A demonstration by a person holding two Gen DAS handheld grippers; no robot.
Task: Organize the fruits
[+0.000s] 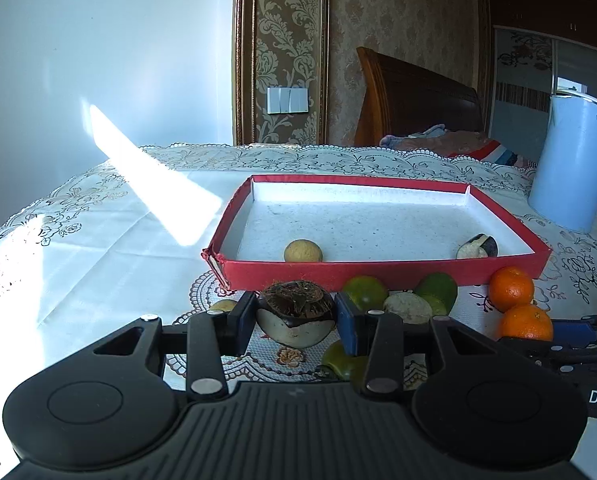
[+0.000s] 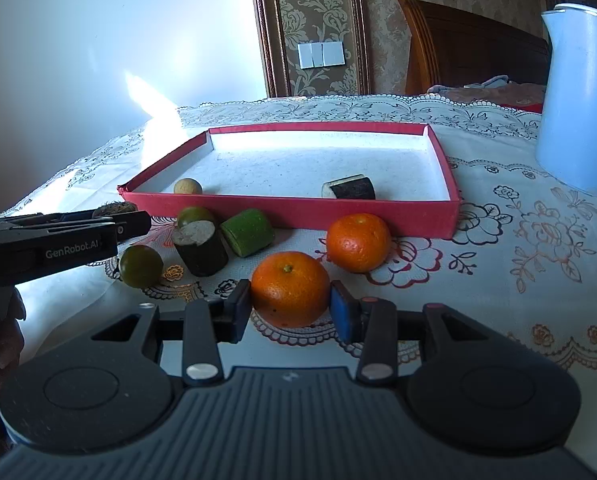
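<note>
At a lace-covered table [image 2: 518, 240], I work two handheld grippers among scattered fruit. My left gripper [image 1: 295, 320] is clenched on a dark-capped, pale-bottomed fruit [image 1: 295, 314], its pads touching both sides, just in front of the red tray [image 1: 378, 270]. My right gripper [image 2: 290, 308] grasps the near tangerine [image 2: 290, 294] the same way; a second tangerine [image 2: 358, 242] rests just beyond it, near the tray's front wall. Inside the tray lie a small tan round fruit [image 2: 187, 186] at the front left and a dark-skinned cut piece [image 2: 349, 188] toward the front right. Outside it, on the cloth, sit two round green fruits [image 2: 140, 266], a dark-skinned cylinder [image 2: 200, 248] standing upright and a green cylinder [image 2: 247, 232] on its side. A pale blue kettle [image 2: 578, 100] stands at the far right.
</note>
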